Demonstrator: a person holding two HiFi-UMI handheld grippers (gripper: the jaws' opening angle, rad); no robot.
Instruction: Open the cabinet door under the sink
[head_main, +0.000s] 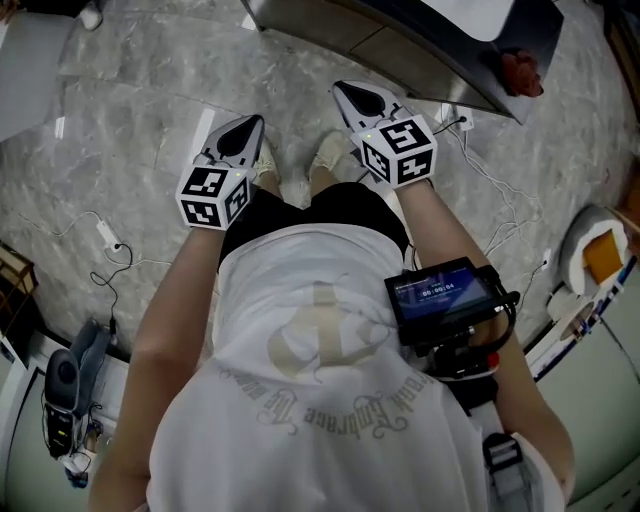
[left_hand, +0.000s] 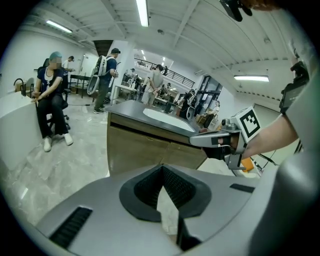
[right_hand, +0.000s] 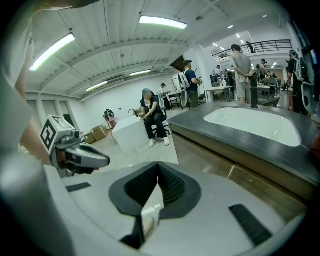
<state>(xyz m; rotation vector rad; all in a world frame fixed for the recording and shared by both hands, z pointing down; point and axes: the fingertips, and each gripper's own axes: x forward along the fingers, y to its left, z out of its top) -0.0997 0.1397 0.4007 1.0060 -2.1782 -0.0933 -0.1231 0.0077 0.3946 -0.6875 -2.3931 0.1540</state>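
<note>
White shirt (head_main: 300, 300) closest, grey curly letters on it, too twisty to read. Small screen (head_main: 445, 292) on chest shows numbers, too tiny to read. Left gripper (head_main: 250, 125): jaws pressed together, nothing between. Right gripper (head_main: 345, 92): jaws pressed together too, empty. Cabinet door (left_hand: 137, 150) under sink (left_hand: 167, 116) sits ahead of both grippers, closed, not touched.

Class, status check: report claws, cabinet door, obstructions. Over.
Left claw shut, empty; right claw shut, empty. Cabinet door under sink closed, untouched. Power lead on floor near cabinet.
</note>
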